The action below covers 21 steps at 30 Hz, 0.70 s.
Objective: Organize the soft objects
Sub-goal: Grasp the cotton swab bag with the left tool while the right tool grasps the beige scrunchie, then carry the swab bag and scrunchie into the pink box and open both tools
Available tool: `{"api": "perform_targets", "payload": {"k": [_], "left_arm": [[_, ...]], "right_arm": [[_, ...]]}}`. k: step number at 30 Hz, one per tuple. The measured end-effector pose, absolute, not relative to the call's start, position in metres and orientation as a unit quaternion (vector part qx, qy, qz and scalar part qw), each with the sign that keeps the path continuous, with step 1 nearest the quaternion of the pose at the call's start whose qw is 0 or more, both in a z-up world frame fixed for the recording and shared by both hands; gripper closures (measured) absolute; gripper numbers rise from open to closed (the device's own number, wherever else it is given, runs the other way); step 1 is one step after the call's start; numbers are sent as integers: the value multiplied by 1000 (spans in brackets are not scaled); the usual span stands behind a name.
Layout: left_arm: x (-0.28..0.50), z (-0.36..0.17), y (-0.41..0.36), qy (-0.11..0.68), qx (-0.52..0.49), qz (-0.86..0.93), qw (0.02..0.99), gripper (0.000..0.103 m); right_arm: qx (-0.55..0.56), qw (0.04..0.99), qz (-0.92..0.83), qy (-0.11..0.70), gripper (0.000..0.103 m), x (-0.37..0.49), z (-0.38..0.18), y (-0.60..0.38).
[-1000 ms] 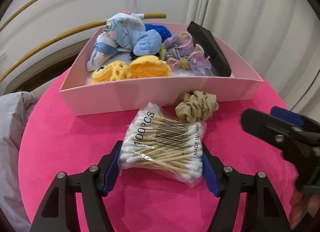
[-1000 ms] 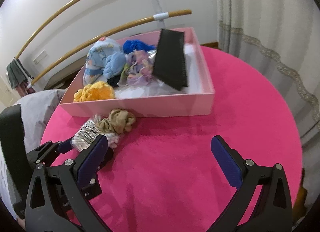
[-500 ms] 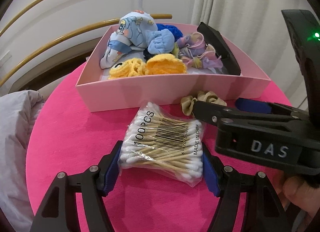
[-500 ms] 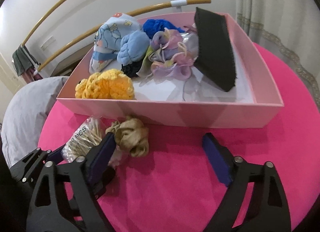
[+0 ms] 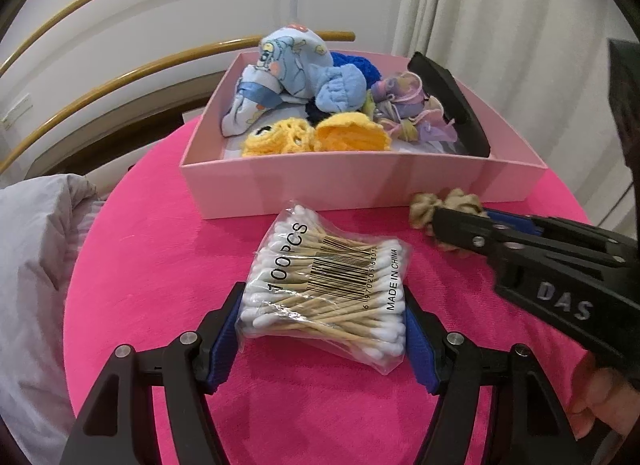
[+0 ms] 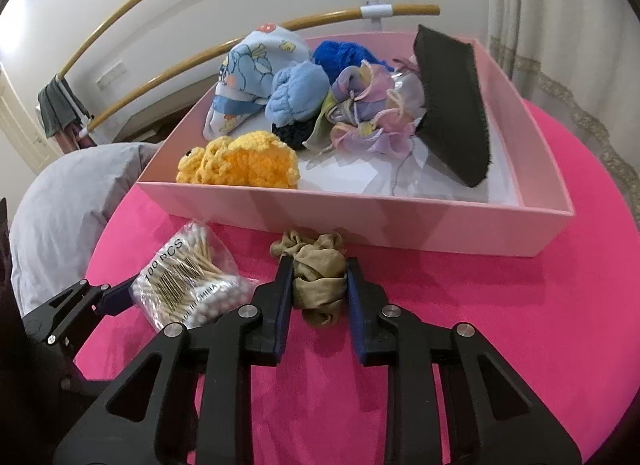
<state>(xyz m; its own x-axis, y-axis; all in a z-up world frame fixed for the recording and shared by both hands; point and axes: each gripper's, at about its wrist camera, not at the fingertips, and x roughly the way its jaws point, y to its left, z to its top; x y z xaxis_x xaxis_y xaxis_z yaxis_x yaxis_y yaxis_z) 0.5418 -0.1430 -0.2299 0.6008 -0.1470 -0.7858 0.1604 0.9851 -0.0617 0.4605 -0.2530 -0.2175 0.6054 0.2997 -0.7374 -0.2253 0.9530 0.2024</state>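
right claw [image 6: 316, 285]: your jaws have just been closing and now pinch the beige scrunchie [image 6: 318, 279] on the table [image 6: 500, 325] | pink box [image 6: 400, 225] lies just beyond it, so carry forward and up over the near wall | left claw [image 5: 322, 329]: clamped on the cotton-swab bag [image 5: 328, 285], farther from the box

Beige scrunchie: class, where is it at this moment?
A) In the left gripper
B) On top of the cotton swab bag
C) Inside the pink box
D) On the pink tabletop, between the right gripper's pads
D: the beige scrunchie lies outside the pink box, pinched by the right gripper.
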Motion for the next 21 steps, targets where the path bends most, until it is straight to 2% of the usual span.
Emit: {"api": "perform_targets", "payload": {"k": [12, 21], "left_arm": [[521, -197, -135, 409, 5, -84, 908, 37], [515, -142, -124, 364, 5, -81, 928, 37]], "right_arm": [[59, 907, 147, 390, 80, 429, -182, -271], [63, 925, 154, 342, 80, 420, -129, -288]]}}
